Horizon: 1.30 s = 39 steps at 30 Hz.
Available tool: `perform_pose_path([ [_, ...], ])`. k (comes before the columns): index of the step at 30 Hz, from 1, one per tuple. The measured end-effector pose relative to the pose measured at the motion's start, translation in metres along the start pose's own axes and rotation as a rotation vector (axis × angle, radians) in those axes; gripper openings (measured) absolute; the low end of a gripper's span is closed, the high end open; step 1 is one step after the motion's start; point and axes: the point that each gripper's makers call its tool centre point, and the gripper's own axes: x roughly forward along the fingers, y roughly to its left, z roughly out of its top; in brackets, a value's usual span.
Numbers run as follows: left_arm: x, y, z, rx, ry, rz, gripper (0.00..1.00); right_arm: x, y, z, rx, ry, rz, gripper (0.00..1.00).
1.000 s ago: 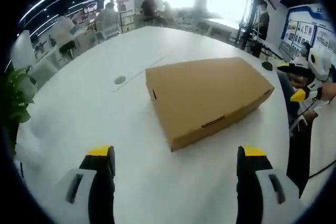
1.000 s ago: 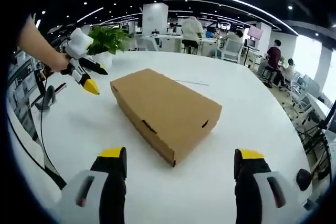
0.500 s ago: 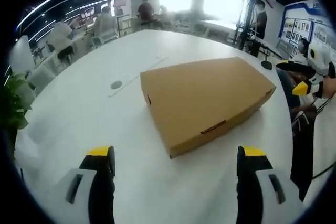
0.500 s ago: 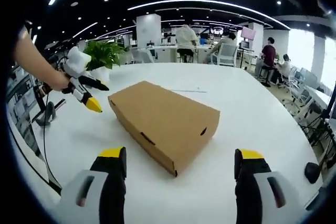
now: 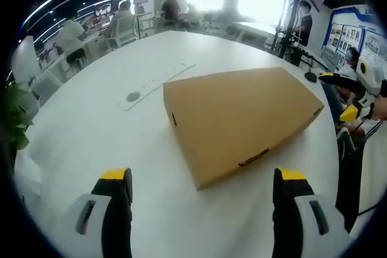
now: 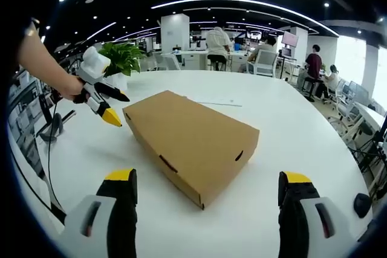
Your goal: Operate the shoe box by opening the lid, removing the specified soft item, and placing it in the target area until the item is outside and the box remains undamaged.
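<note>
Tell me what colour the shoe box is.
Plain brown cardboard; the shoe box shows best in the right gripper view.

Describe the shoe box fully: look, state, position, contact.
The shoe box is plain brown cardboard, flat and rectangular, with its lid shut. Small slots mark its side walls. It lies flat on the white table, one corner toward the right gripper view. Neither gripper touches it; the left gripper hovers beside its far end.

Shoe box [image 5: 242,116]: matt brown cardboard, smooth. Counter [image 5: 91,131]: smooth white surface with a faint sheen. Tool [image 6: 205,209] tips: glossy yellow plastic.
</note>
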Motion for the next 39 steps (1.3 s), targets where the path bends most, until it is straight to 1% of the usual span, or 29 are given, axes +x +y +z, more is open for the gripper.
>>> perform_pose_path([
  [1, 0.001, -0.001, 0.0, 0.002, 0.0, -0.007, 0.99, 0.0, -0.001, 0.0, 0.011, -0.002, 0.003, 1.0],
  [2, 0.002, -0.005, 0.002, -0.008, -0.011, -0.035, 0.99, 0.001, -0.001, -0.001, 0.02, -0.003, 0.006, 1.0],
  [4, 0.003, -0.01, 0.008, -0.048, -0.04, -0.06, 0.99, 0.003, -0.002, -0.004, 0.038, 0.008, 0.009, 1.0],
  [6, 0.006, -0.006, 0.007, -0.029, -0.025, -0.039, 0.99, 0.005, -0.003, -0.005, 0.044, 0.013, 0.011, 1.0],
  [7, 0.006, -0.007, 0.009, -0.024, -0.038, -0.039, 0.99, 0.006, -0.003, -0.006, 0.05, 0.022, 0.014, 1.0],
  [9, 0.009, -0.005, 0.007, -0.028, -0.026, -0.036, 0.99, 0.008, -0.002, -0.009, 0.052, 0.039, 0.017, 1.0],
  [11, 0.01, -0.006, 0.007, -0.025, -0.029, -0.039, 0.99, 0.01, -0.002, -0.01, 0.048, 0.042, 0.019, 1.0],
  [12, 0.01, -0.005, 0.006, -0.021, -0.021, -0.035, 0.99, 0.01, -0.002, -0.009, 0.045, 0.042, 0.017, 1.0],
  [13, 0.011, -0.005, 0.005, -0.019, -0.02, -0.035, 0.99, 0.01, -0.002, -0.009, 0.039, 0.042, 0.013, 1.0],
  [15, 0.011, -0.004, 0.006, -0.015, -0.023, -0.034, 0.99, 0.011, -0.005, -0.011, -0.002, 0.055, -0.003, 1.0],
  [18, 0.011, -0.003, 0.007, 0.008, -0.026, -0.032, 0.99, 0.01, -0.012, -0.017, -0.045, 0.077, -0.042, 1.0],
  [20, 0.012, -0.002, 0.004, 0.019, -0.013, -0.029, 0.99, 0.009, -0.013, -0.018, -0.037, 0.077, -0.042, 1.0],
  [22, 0.013, -0.004, 0.004, 0.023, -0.012, -0.031, 0.99, 0.01, -0.013, -0.021, -0.007, 0.079, -0.032, 1.0],
  [25, 0.014, -0.01, 0.003, 0.064, -0.008, -0.043, 0.99, 0.011, -0.011, -0.022, -0.006, 0.079, -0.031, 1.0],
  [26, 0.016, -0.013, 0.006, 0.064, -0.028, -0.062, 0.99, 0.012, -0.01, -0.022, -0.01, 0.077, -0.027, 1.0],
  [30, 0.02, -0.012, 0.008, 0.056, -0.017, -0.044, 0.99, 0.016, -0.005, -0.02, -0.032, 0.068, -0.007, 1.0],
  [31, 0.021, -0.012, 0.008, 0.058, -0.018, -0.041, 0.99, 0.017, -0.006, -0.016, -0.063, 0.049, -0.012, 0.99],
  [33, 0.021, -0.012, 0.008, 0.065, -0.01, -0.036, 0.99, 0.017, -0.006, -0.007, -0.068, 0.01, -0.018, 1.0],
  [34, 0.021, -0.012, 0.008, 0.069, -0.014, -0.036, 0.99, 0.017, -0.005, 0.006, -0.046, -0.053, -0.01, 1.0],
  [35, 0.021, -0.011, 0.008, 0.08, -0.005, -0.027, 0.99, 0.017, -0.006, 0.012, -0.039, -0.081, -0.017, 1.0],
  [37, 0.021, -0.01, 0.009, 0.084, -0.01, -0.018, 0.99, 0.018, -0.007, 0.01, -0.031, -0.058, -0.005, 0.99],
  [39, 0.021, -0.009, 0.009, 0.081, -0.008, -0.017, 0.99, 0.02, -0.008, 0.008, -0.026, -0.054, -0.003, 0.96],
])
